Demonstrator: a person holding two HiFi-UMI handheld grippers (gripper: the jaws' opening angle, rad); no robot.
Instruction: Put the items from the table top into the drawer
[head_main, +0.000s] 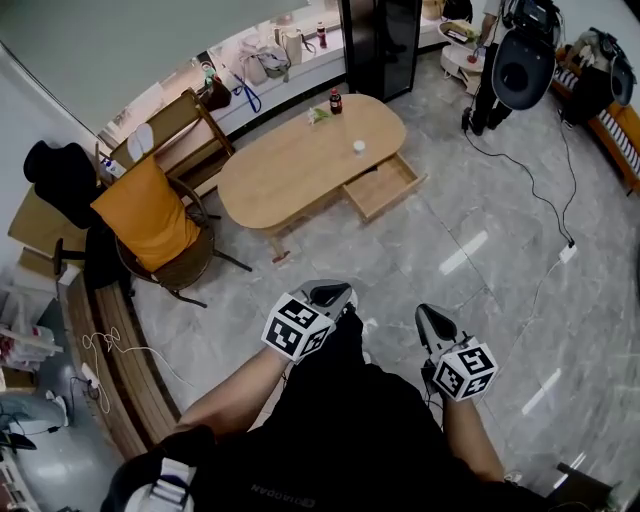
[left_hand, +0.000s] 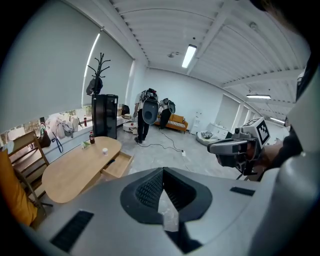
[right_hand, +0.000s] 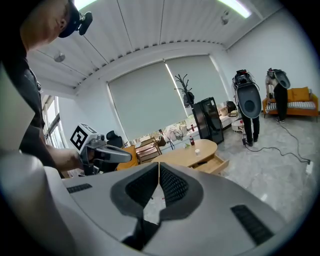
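Grey marble floor (head_main: 480, 250), open office. Left tool (head_main: 330, 295) and right tool (head_main: 433, 322) both pinched narrow, empty, near the person. Far ahead, the oval bench (head_main: 290, 175) carries a bottle (head_main: 336, 101), white cup (head_main: 359, 147) and green item (head_main: 319, 115); its drawer (head_main: 382, 186) hangs open, right side.

No legible text or labels

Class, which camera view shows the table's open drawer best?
The head view: it looks down into the drawer, showing its inside. Both gripper views show it small and far off, from a low angle.
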